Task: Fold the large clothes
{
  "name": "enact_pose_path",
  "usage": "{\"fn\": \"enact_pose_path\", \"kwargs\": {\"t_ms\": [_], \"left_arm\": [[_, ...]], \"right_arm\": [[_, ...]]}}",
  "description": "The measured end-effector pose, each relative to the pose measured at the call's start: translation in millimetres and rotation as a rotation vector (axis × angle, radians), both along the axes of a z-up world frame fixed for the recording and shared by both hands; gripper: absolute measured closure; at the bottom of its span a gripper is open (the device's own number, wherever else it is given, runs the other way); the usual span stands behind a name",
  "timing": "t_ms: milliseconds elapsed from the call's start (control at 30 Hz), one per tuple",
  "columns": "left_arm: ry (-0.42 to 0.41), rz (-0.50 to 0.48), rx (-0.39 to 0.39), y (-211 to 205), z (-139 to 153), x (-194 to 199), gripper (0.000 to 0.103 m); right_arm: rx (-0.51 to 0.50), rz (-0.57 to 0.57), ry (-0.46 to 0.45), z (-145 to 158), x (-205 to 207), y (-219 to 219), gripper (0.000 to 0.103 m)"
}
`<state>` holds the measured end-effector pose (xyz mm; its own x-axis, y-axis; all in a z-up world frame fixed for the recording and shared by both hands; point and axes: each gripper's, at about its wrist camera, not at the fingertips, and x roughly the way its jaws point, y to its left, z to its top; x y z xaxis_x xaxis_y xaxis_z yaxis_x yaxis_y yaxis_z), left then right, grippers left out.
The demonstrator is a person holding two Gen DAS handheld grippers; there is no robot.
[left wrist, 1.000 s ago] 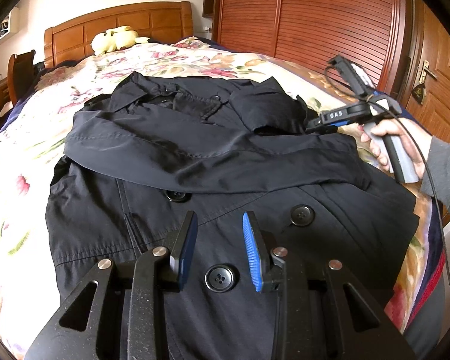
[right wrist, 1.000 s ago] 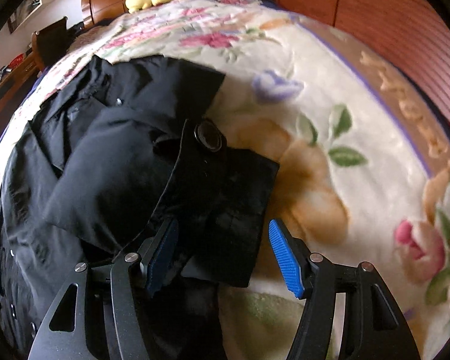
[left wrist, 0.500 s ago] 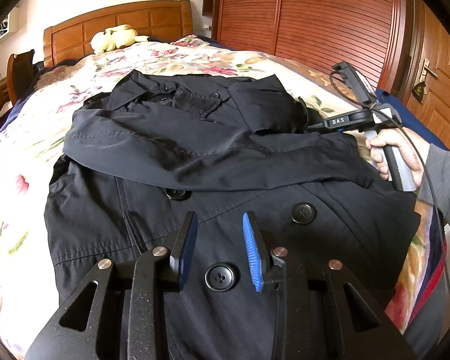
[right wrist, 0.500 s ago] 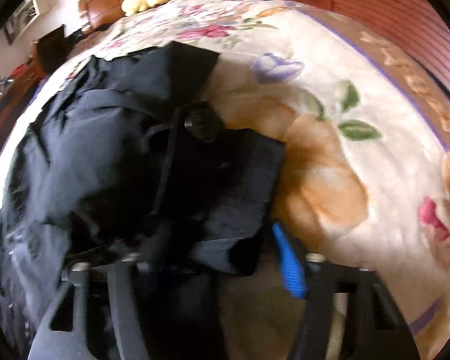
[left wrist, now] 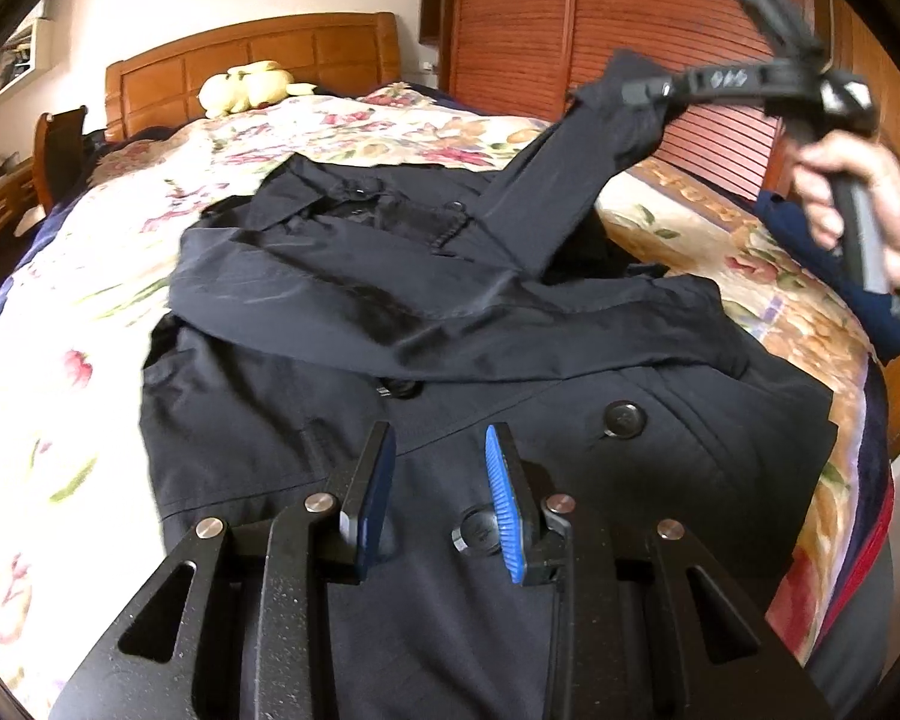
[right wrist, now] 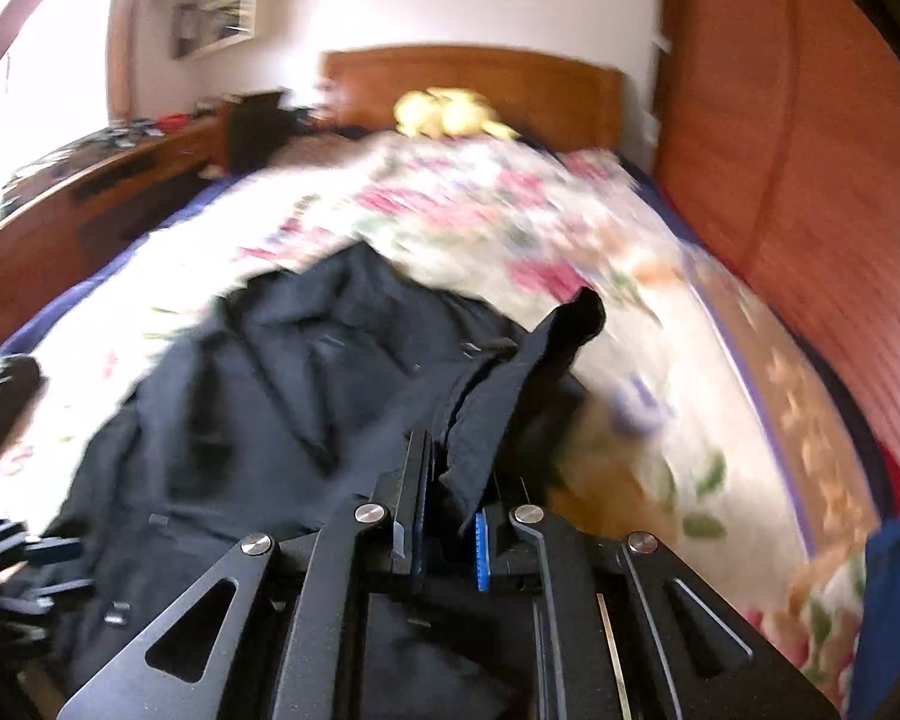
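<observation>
The black double-breasted fabric coat [left wrist: 450, 324] lies front-up on the bed with the floral cream bedspread [left wrist: 90, 276], its collar toward the wooden headboard [left wrist: 252, 54] and its hem nearest the left wrist camera. 1 sleeve [left wrist: 342, 294] is folded across the chest. The other sleeve [left wrist: 570, 180] is raised off the bed, slanting up to its cuff, which the right claw [left wrist: 648, 90] pinches in the air above the coat's right shoulder; in the right wrist view the right claw's fingers [right wrist: 411, 516] are pressed close on a fold of black cloth, the picture blurred. The person's right hand [left wrist: 858, 198] grips that tool's handle beside the bed's edge. The left claw [left wrist: 441, 504] hovers low over the coat's lower front with its 2 fingers spread and nothing between them; 1 round black button [left wrist: 477, 531] sits beside its blue pad, another [left wrist: 624, 417] further right. A yellow plush toy [left wrist: 246, 90] rests by the headboard, and reddish slatted wardrobe doors [left wrist: 630, 12] stand beyond the bed.
</observation>
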<state>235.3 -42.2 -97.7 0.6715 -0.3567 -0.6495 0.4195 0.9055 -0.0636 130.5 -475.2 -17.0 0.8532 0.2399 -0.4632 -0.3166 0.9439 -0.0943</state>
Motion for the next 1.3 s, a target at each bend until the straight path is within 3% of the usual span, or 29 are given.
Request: {"fn": "enact_pose_path", "kwargs": {"t_ms": [200,300,367,433,533,667,900,1033,1300], "left_arm": [[-0.031,0.058,-0.017,29,13,-9,0.071],[-0.053,0.082,-0.024,40,21,-13,0.071],[-0.064,0.094,-0.033,48,24,-16,0.071],[-0.066,0.102,-0.040,52,24,-17,0.071],[-0.054,0.107,-0.050,56,20,-14,0.071],[-0.035,0.087,-0.064,54,14,-8,0.071],[-0.006,0.044,-0.040,39,4,-2,0.071],[0.008,0.037,-0.028,32,-2,3,0.071],[0.015,0.064,0.012,27,-8,12,0.070]], "right_arm": [[0.046,0.183,-0.011,11,-49,47,0.091],[0.043,0.237,0.017,4,-65,61,0.083],[0.021,0.233,0.030,-1,-71,62,0.064],[0.016,0.245,0.049,-3,-74,60,0.051],[-0.041,0.193,0.048,-8,-72,50,0.043],[-0.048,0.105,0.122,-34,-74,40,0.042],[-0.073,-0.024,0.248,-112,-42,21,0.042],[0.029,-0.029,0.278,-145,-22,6,0.041],[0.035,-0.034,0.234,-152,-21,12,0.038]]}}
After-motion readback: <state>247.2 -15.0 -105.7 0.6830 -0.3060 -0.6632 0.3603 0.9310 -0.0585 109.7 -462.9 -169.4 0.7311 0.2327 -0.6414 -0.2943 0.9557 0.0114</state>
